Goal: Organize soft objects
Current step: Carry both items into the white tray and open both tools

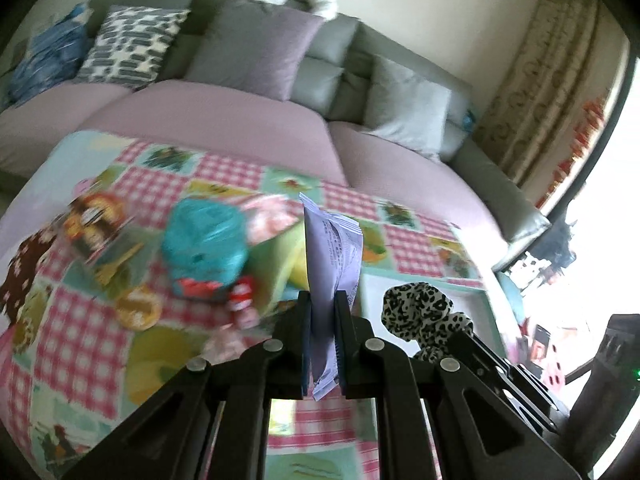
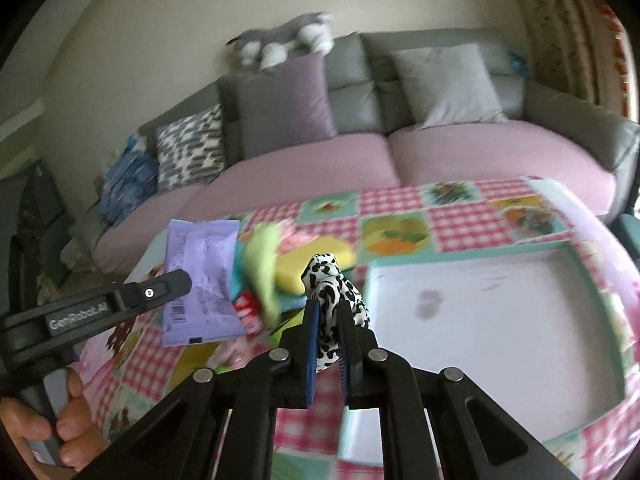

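In the left wrist view, my left gripper [image 1: 323, 302] is shut on a lavender printed packet [image 1: 334, 248], which stands upright between the pads above the table. The right wrist view shows the packet [image 2: 200, 280] from the side, with the left gripper [image 2: 183, 280] on its edge and a hand [image 2: 60, 436] around the handle. My right gripper [image 2: 328, 308] is shut on a leopard-print soft cloth [image 2: 326, 276], lifted beside a white tray [image 2: 500, 320] with a teal rim. From the left wrist, the cloth [image 1: 420, 308] and right gripper [image 1: 464, 342] show at lower right.
A pile lies on the checked tablecloth [image 1: 80, 320]: a teal bag [image 1: 204, 248], a yellow sponge [image 2: 300, 272], a green soft piece [image 2: 262, 268] and a small red item [image 1: 242, 294]. Behind stands a sofa [image 2: 480, 152] with cushions and a plush dog [image 2: 288, 36].
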